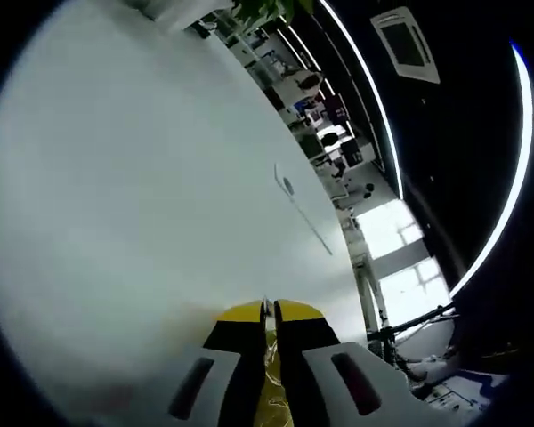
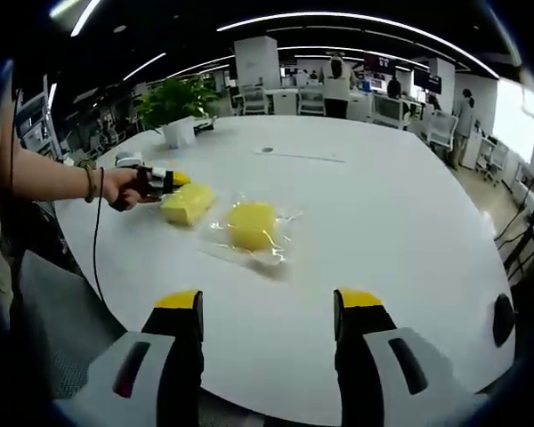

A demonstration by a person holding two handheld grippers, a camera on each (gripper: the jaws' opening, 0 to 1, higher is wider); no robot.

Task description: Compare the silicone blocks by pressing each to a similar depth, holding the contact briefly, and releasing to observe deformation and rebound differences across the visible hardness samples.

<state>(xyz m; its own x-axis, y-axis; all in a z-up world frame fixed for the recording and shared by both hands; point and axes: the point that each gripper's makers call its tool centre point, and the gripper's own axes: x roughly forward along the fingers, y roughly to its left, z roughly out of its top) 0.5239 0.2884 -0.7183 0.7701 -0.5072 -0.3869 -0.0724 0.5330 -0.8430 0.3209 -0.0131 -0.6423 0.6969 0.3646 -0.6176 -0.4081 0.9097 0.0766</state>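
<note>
Pressing seems to be the step in hand at the left side of the white round table (image 2: 409, 231), where a person's hand (image 2: 117, 187) holds the left gripper (image 2: 176, 181) right against the left end of a yellow rectangular silicone block in clear wrap (image 2: 188, 203). In the right gripper view the yellow tips of that gripper touch or nearly touch the block; whether they pinch it or only push on it cannot be told from there. In the left gripper view the left gripper's (image 1: 269, 311) jaws stand pressed almost together, with a sliver of crinkled yellow film (image 1: 269, 391) lying between them lower down, so they seem closed on the wrapper's edge or on nothing solid.

The block's long axis runs from near left to far right across the table. Just to its right, close but apart, lies a second yellow, rounder silicone block (image 2: 252, 222) on a spread sheet of clear plastic film (image 2: 249, 253), which serves as its opened wrapper.

Further right and nearer the table's edge, the right gripper (image 2: 267, 307) hovers with its jaws spread wide and empty. The round block lies straight ahead of it, between the lines of its two jaws and somewhat beyond them, so I judge the right gripper the better placed for that sample, by a forward and downward reach.

A potted green plant (image 2: 173, 107) stands at the far left of the table.
</note>
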